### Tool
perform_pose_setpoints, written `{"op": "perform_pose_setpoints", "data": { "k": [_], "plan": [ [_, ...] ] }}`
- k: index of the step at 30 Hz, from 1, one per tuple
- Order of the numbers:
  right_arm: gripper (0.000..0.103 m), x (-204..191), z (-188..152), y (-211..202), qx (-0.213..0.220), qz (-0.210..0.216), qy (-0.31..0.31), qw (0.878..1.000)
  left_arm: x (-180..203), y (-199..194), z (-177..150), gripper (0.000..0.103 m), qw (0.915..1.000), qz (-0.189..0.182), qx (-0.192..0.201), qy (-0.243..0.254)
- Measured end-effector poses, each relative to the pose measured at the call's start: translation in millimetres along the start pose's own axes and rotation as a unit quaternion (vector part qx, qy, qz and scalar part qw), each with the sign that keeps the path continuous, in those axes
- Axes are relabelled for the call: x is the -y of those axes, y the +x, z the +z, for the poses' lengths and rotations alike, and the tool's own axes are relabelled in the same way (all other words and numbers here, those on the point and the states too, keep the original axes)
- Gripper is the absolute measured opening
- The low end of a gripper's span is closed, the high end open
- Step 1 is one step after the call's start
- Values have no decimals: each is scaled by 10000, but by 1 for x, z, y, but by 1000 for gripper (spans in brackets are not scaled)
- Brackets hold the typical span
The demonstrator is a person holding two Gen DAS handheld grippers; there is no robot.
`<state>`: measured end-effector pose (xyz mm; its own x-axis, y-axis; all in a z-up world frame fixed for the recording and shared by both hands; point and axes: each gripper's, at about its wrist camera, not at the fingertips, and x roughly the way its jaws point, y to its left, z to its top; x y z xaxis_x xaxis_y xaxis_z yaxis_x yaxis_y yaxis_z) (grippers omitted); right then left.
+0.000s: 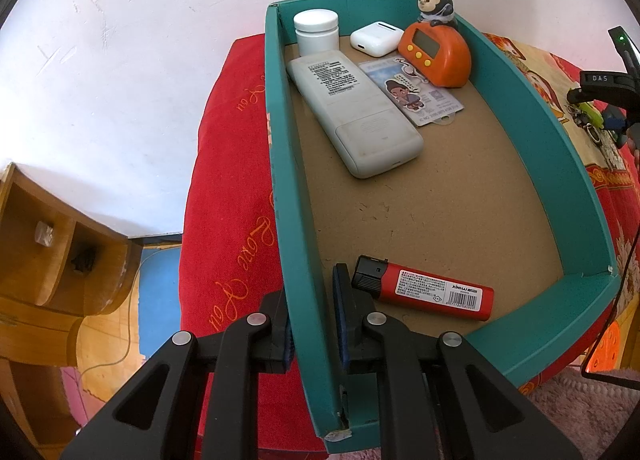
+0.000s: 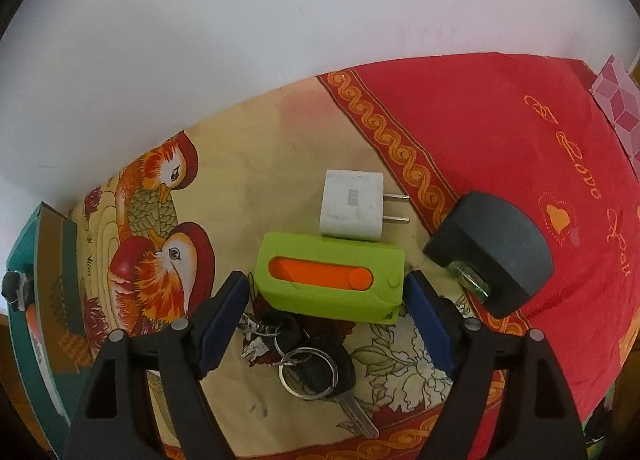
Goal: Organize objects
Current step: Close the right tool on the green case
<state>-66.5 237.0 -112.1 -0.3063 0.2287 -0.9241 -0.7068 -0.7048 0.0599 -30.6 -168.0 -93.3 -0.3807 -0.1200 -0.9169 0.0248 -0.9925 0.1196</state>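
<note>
Left wrist: fingers (image 1: 314, 316) clamped astride teal tray wall (image 1: 280, 180).

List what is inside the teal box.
The teal box holds a white jar, earbud case, orange timer topped with a figurine, grey remote, cartoon card and red lighter. The timer covers the card's far end.

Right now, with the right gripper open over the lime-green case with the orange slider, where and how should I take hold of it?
Grip the lime-green case with the orange slider across its two short ends, coming straight down from above. It lies flat on the patterned cloth, long side spanning the gap of the right gripper, whose pads already flank both ends. The key bunch hangs off its near edge and will probably trail along.
</note>
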Motion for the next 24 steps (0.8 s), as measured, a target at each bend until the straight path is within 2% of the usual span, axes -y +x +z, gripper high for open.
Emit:
{"op": "perform_pose_setpoints", "data": {
  "k": [11, 15, 24],
  "plan": [
    [81, -1, -3, 0, 82, -55, 62, 9999, 0, 0, 0, 15, 10000, -3, 2, -2],
    [71, -2, -5, -1, 117, -196, -9, 9997, 0, 0, -1, 15, 10000, -3, 3, 4],
    [71, 1, -10, -3, 162, -102, -132, 9997, -1, 2, 0, 15, 10000, -14, 10, 1]
  ]
}}
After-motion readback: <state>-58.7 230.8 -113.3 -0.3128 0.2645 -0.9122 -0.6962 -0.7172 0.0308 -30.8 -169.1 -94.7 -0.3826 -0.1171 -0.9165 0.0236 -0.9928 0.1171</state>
